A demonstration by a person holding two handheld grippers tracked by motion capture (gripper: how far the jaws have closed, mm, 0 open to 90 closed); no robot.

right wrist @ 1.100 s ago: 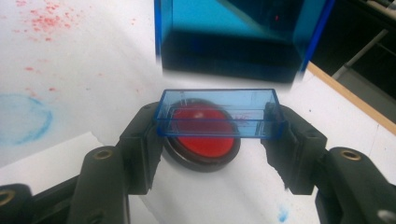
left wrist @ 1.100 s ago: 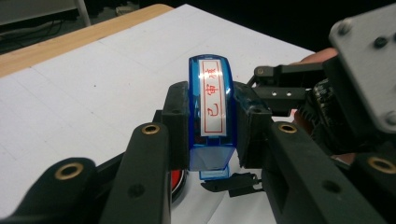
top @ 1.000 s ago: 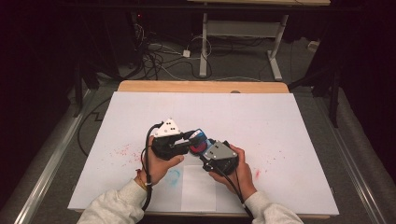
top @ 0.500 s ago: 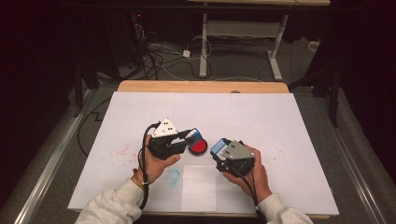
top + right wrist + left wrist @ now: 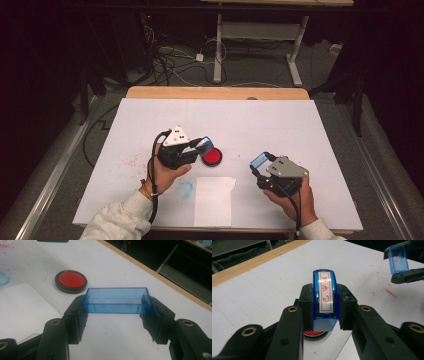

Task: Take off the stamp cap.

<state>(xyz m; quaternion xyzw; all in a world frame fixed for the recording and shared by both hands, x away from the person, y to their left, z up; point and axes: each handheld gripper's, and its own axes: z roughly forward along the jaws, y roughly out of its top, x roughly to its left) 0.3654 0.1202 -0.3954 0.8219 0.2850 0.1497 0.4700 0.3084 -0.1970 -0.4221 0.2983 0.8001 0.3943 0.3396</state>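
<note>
My left gripper [image 5: 201, 146] is shut on a blue stamp [image 5: 325, 296] with a white label printed in red. It holds the stamp just above a round red ink pad [image 5: 212, 157] on the white table cover [image 5: 260, 120]. The pad's edge [image 5: 314, 335] peeks out under the stamp. My right gripper [image 5: 259, 162] is shut on the stamp's clear blue cap [image 5: 117, 301], gripped by its two short ends, open side up. It sits to the right of the pad [image 5: 71, 281], well apart from the stamp. The cap [image 5: 398, 260] also hangs at the top right of the left gripper view.
A small white sheet of paper [image 5: 215, 200] lies near the table's front edge between the hands, with a blue smudge [image 5: 185, 189] to its left. Red ink specks [image 5: 131, 162] dot the cover. The wooden table edge [image 5: 215, 93] runs along the back, with cables on the floor beyond.
The right gripper has drawn away to the right with the blue cap, off the stamp it met a second ago. The left gripper and stamp have stayed put.
</note>
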